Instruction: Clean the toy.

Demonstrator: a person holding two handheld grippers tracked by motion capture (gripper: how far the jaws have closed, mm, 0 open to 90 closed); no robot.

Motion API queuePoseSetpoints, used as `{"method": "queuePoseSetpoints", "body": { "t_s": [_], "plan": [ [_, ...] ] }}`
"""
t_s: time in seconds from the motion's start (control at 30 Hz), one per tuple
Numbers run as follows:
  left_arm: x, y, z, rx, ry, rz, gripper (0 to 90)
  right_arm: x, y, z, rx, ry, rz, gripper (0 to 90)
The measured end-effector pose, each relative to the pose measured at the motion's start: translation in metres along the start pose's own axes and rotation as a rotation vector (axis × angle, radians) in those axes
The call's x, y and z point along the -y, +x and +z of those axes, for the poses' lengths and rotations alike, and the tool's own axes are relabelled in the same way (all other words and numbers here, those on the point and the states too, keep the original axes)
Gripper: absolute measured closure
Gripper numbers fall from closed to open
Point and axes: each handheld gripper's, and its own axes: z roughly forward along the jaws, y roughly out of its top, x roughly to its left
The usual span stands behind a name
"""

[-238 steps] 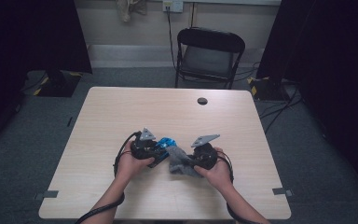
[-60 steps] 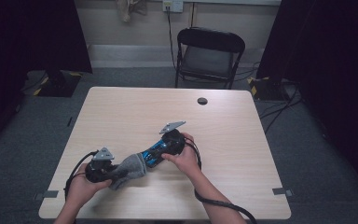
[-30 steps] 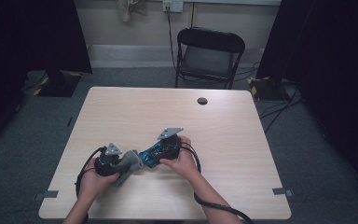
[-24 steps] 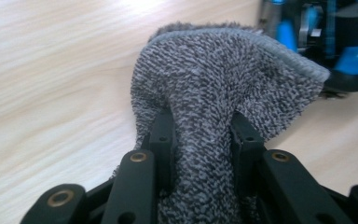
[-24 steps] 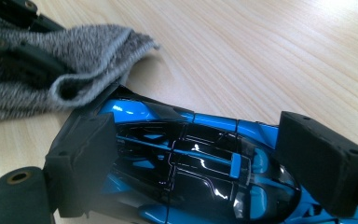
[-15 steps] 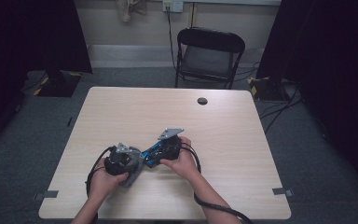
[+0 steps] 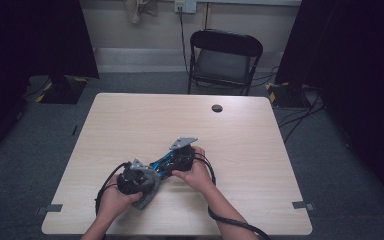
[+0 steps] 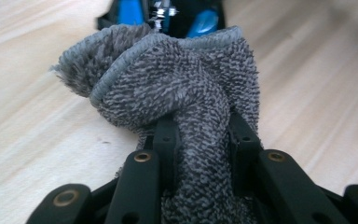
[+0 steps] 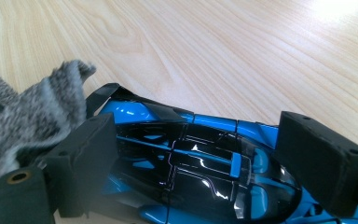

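Observation:
A blue and black toy car (image 7: pixel 161 165) lies low over the wooden table (image 7: pixel 240 135), and my right gripper (image 7: pixel 169 161) is shut on it. In the right gripper view the two pads (image 9: pixel 86 158) press the sides of the car (image 9: pixel 191 163). My left gripper (image 7: pixel 141 181) is shut on a bunched grey terry cloth (image 7: pixel 148 194). The cloth (image 8: pixel 186 93) bulges out between the left gripper's black fingers (image 8: pixel 165 140), and its far edge touches the car's end (image 8: pixel 168 14). The right gripper view catches the same cloth (image 9: pixel 32 116) against the car's left end.
A small black round object (image 7: pixel 217 108) lies near the table's far edge. A black folding chair (image 7: pixel 225 55) stands behind the table. Black cables (image 7: pixel 105 187) trail from both grippers over the near part of the table.
My left hand has brought the cloth to the right, from the table's near left up against the car. The right hand and the car have stayed put.

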Motion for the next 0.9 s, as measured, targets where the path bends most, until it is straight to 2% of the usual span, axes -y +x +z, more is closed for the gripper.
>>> {"method": "queuePoseSetpoints", "body": {
  "t_s": [0.17,0.23,0.33,0.43,0.47,0.53,0.6,0.7,0.77,0.9],
  "plan": [
    [-0.003,-0.016,0.004,0.081,0.009,0.033,70.5,-0.001,0.0,0.001,0.0,0.004,0.002,12.7],
    [-0.006,-0.024,0.007,0.106,0.017,0.059,70.5,-0.001,0.0,0.001,-0.002,0.006,0.0,12.7],
    [-0.009,-0.036,0.009,0.163,0.018,0.094,70.4,-0.001,0.0,0.001,-0.003,0.008,0.0,12.7],
    [-0.014,-0.049,0.009,0.257,0.01,0.146,70.3,-0.002,0.0,0.001,-0.005,0.011,-0.001,12.7],
    [-0.015,-0.052,0.008,0.276,0.01,0.164,70.2,-0.002,0.0,0.001,-0.006,0.012,0.0,12.7],
    [-0.015,-0.053,0.01,0.293,0.026,0.169,70.0,-0.002,0.0,0.001,-0.007,0.011,0.0,12.7],
    [-0.014,-0.047,0.013,0.261,0.046,0.152,69.8,-0.002,0.0,0.001,-0.008,0.011,0.0,12.7],
    [-0.013,-0.027,0.015,0.23,0.038,0.056,69.6,-0.002,0.0,0.001,-0.006,0.011,0.0,12.7],
    [-0.013,-0.017,0.012,0.18,0.035,0.03,69.7,-0.002,0.001,0.001,-0.006,0.011,-0.001,12.7],
    [-0.009,-0.001,0.006,0.133,0.021,-0.014,69.6,-0.002,0.0,0.001,-0.009,0.012,-0.002,12.7]
  ]
}}
